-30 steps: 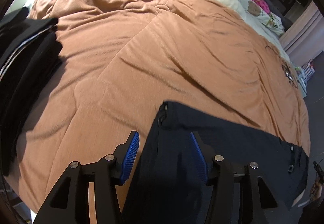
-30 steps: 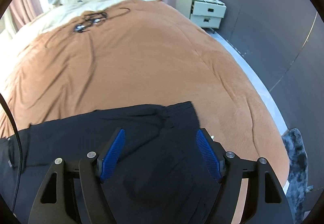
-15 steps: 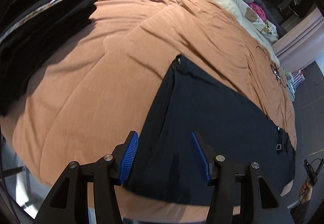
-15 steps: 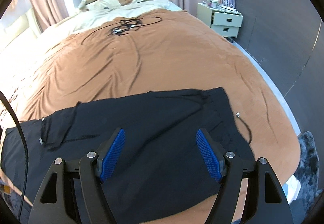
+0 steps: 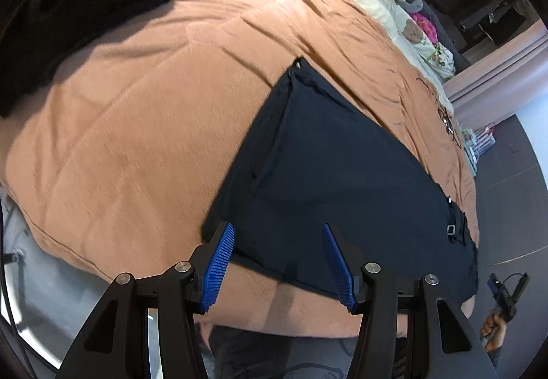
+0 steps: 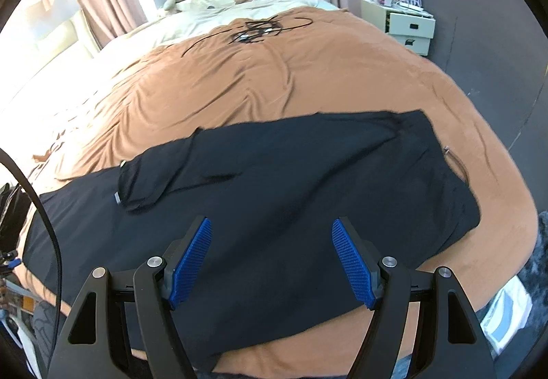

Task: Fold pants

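Navy pants (image 6: 274, 207) lie flat on tan blanket (image 6: 291, 77), long axis crosswise to both empty, wide-open grippers, left gripper (image 5: 277, 262) over one end, right gripper (image 6: 270, 262) mid-garment.

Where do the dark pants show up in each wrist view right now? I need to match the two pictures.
Left wrist view: the dark pants run from the centre down to the lower right, lying flat on the brown blanket.
Right wrist view: the pants span the middle from left to right, above the open jaws.
Shared landmark: the tangled black cable on the blanket; in the left view it is at the right edge.
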### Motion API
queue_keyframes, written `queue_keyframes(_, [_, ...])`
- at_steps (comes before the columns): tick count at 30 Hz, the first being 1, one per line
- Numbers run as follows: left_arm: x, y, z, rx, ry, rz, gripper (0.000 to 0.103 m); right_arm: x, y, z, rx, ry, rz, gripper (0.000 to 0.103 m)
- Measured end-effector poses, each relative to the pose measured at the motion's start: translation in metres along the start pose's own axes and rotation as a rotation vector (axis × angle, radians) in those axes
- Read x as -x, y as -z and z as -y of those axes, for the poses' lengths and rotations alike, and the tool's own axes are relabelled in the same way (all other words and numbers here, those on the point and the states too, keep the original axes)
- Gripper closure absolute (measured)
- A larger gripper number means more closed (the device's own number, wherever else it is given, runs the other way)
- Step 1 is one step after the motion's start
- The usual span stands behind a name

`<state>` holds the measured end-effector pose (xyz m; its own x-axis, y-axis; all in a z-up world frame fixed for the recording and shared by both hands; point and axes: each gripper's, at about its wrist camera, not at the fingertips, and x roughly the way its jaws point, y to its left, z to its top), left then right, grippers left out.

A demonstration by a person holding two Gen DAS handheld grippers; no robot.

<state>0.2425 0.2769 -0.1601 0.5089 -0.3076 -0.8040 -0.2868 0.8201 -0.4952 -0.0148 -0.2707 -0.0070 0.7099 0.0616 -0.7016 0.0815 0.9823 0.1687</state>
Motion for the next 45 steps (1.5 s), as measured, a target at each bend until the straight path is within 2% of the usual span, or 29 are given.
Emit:
queue_keyframes(9, [-0.012,0.012,-0.002,0.009,0.010,-0.030,0.047,0.004,0.020,-0.010,0.000,-0.073,-0.019,0.031])
queue_keyframes(18, [-0.017,0.009,-0.018,0.123,0.057,0.029,0.048,-0.001,0.023,-0.031,0.013,-0.121,-0.035,0.031])
queue_keyframes(19, [-0.017,0.009,-0.019,0.129,0.055,0.037,0.056,-0.001,0.023,-0.033,0.016,-0.125,-0.036,0.031])
queue_keyframes(20, [-0.016,0.010,-0.020,0.134,0.038,0.050,0.075,-0.001,0.022,-0.035,0.017,-0.128,-0.037,0.031])
queue_keyframes(22, [-0.014,0.010,-0.024,0.145,0.006,0.056,0.096,-0.002,0.021,-0.039,0.013,-0.141,-0.038,0.031])
queue_keyframes(24, [-0.011,0.010,-0.031,0.171,0.024,0.070,0.096,-0.005,0.022,-0.044,0.016,-0.151,-0.044,0.031])
queue_keyframes(28, [-0.006,0.011,-0.034,0.171,0.009,0.094,0.097,-0.012,0.025,-0.053,0.026,-0.161,-0.058,0.031])
queue_keyframes(31, [-0.010,0.012,-0.030,0.159,-0.005,0.065,0.095,-0.021,0.029,-0.059,0.033,-0.168,-0.081,0.031])
queue_keyframes(33, [-0.008,0.014,-0.030,0.161,0.005,0.054,0.088,-0.024,0.030,-0.061,0.030,-0.172,-0.090,0.031])
queue_keyframes(35, [-0.005,0.016,-0.031,0.173,0.022,0.067,0.072,-0.028,0.034,-0.062,0.022,-0.185,-0.102,0.031])
queue_keyframes(37, [0.001,0.018,-0.034,0.197,0.051,0.079,0.060,-0.031,0.034,-0.065,0.026,-0.190,-0.113,0.031])
queue_keyframes(38, [0.003,0.019,-0.036,0.206,0.053,0.084,0.048,-0.032,0.035,-0.066,0.032,-0.192,-0.118,0.031])
queue_keyframes(39, [0.005,0.020,-0.037,0.216,0.037,0.089,0.044,-0.034,0.035,-0.069,0.033,-0.194,-0.122,0.031])
queue_keyframes(45, [0.005,0.021,-0.039,0.242,0.063,0.081,0.043,-0.044,0.034,-0.076,0.028,-0.211,-0.136,0.031])
